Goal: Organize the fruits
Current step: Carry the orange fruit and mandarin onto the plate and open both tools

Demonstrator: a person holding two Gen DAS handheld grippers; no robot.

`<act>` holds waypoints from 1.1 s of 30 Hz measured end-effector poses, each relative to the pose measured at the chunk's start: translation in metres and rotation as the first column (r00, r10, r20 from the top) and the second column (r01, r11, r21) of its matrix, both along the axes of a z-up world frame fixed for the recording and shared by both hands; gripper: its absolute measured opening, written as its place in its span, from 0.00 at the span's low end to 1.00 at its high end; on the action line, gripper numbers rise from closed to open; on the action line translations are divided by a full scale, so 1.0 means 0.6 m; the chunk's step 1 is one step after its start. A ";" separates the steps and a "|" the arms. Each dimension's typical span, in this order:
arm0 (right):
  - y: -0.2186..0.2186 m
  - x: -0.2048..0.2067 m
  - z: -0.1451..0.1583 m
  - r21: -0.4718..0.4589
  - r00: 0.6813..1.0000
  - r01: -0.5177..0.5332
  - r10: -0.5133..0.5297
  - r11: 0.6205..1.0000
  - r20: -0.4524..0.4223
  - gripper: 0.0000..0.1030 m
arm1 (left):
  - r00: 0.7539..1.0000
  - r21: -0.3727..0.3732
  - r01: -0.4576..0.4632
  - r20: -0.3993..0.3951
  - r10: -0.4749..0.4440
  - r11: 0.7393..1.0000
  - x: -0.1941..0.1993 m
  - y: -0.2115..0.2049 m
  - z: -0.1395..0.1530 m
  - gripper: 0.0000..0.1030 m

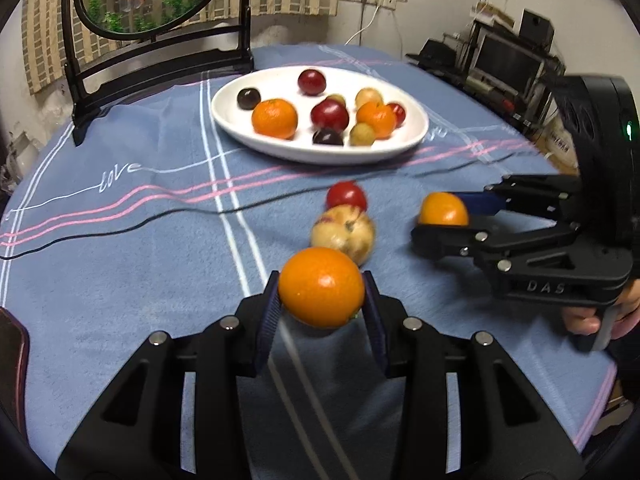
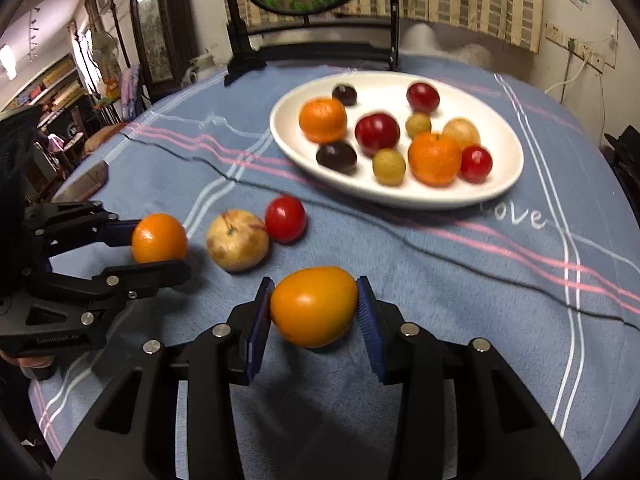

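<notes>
My left gripper (image 1: 321,285) is shut on an orange (image 1: 322,286), which it holds just above the blue cloth. My right gripper (image 2: 314,294) is shut on an orange-yellow fruit (image 2: 314,306). Each gripper shows in the other's view: the right gripper (image 1: 436,216) with its fruit (image 1: 443,209), and the left gripper (image 2: 160,249) with its orange (image 2: 159,238). Between them on the cloth lie a pale apple (image 1: 344,234) (image 2: 237,246) and a small red fruit (image 1: 346,196) (image 2: 285,219). Farther back, a white oval plate (image 1: 276,82) (image 2: 384,88) holds several oranges, red, dark and yellowish fruits.
A thin black cable (image 1: 160,220) (image 2: 400,224) runs across the cloth between the plate and the loose fruit. A black framed goldfish screen (image 1: 160,52) stands at the back. A dark flat object (image 2: 86,182) lies near the left table edge. A hand (image 1: 580,316) holds the right gripper.
</notes>
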State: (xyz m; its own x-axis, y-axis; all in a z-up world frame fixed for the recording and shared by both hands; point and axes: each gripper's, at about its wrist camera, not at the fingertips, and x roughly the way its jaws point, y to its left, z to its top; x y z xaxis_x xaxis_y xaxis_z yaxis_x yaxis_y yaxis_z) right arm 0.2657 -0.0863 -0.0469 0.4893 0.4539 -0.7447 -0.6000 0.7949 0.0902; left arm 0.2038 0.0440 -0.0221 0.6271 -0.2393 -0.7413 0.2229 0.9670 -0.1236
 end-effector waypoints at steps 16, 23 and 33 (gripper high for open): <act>-0.037 0.166 0.071 0.189 0.958 0.233 -0.258 0.954 0.123 0.25 | 0.978 -0.042 -0.188 0.081 0.191 0.981 0.219 -0.013 0.066 0.39; -0.111 0.044 0.091 0.204 0.998 0.058 -0.052 0.977 -0.036 0.60 | 0.973 -0.090 -0.210 0.080 0.217 0.974 0.198 0.024 0.078 0.39; -0.122 -0.150 -0.007 -0.084 0.996 -0.066 0.061 0.994 -0.061 0.60 | 0.972 -0.133 -0.205 0.091 0.218 0.970 0.168 0.025 0.092 0.39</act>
